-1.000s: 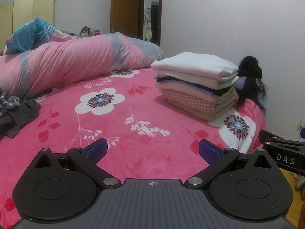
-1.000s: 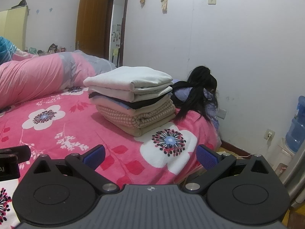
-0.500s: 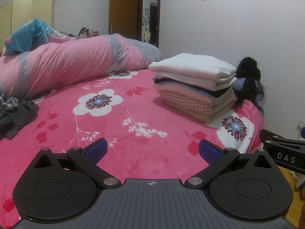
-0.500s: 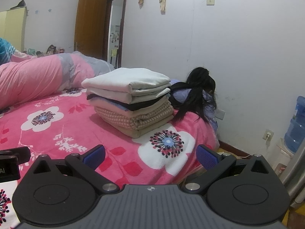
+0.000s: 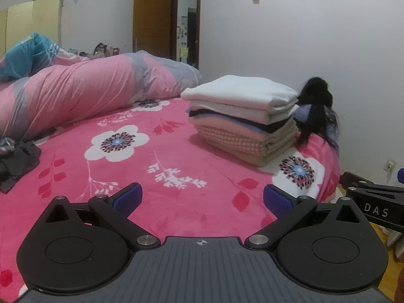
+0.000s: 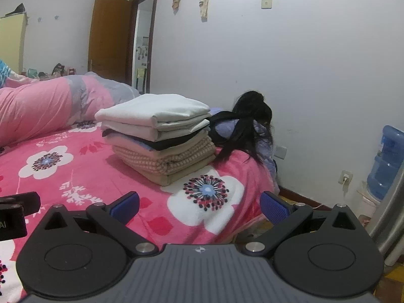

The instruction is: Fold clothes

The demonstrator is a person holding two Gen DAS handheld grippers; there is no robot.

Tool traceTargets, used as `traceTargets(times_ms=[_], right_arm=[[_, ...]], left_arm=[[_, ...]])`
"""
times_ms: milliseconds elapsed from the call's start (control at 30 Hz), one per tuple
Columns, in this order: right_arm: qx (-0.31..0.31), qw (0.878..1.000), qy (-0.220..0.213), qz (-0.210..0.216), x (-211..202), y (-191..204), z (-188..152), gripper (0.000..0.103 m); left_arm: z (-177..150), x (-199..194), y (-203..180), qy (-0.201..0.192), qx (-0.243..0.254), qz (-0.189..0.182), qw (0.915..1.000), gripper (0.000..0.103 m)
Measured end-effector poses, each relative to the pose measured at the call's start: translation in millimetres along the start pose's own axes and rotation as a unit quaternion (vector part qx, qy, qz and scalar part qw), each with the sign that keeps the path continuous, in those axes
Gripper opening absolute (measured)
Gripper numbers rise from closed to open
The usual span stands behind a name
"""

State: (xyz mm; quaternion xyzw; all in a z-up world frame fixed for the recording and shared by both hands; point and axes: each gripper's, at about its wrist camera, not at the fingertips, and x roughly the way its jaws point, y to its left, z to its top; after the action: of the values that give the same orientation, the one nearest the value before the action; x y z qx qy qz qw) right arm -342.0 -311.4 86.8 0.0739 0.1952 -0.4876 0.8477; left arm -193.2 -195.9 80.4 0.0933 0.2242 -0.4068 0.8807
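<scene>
A neat stack of folded clothes, white on top and checked beige below, rests near the far right corner of the pink floral bed. Dark crumpled clothes lie at the bed's left edge in the left wrist view. My left gripper hovers open over the bedspread, well short of the stack, nothing between its blue pads. My right gripper is open too, above the bed's near right corner. The right gripper's body shows at the left wrist view's right edge.
A rolled pink and grey quilt runs along the back of the bed. A person with long dark hair leans at the bed's far corner against the wall. A water bottle stands on the floor at right. A door is open behind.
Both views have shifted a little to the right, so the stack sits slightly further left in each frame. Both grippers stay open and nothing was grasped.
</scene>
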Motion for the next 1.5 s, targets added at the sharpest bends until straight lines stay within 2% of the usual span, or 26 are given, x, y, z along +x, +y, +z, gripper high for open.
traceTargets(times_ms=[300,1500], right_arm=[[0.008,1.000,0.002,-0.009,0.8,-10.1,-0.7,0.103],[0.006,1.000,0.000,-0.006,0.1,-1.4,0.3,0.103]], left_arm=[[-1.0,-0.5,-8.0,0.001,0.006,-0.008,0.9999,0.103],[0.8,0.2,-3.4,0.007,0.003,-0.004,1.0000,0.103]])
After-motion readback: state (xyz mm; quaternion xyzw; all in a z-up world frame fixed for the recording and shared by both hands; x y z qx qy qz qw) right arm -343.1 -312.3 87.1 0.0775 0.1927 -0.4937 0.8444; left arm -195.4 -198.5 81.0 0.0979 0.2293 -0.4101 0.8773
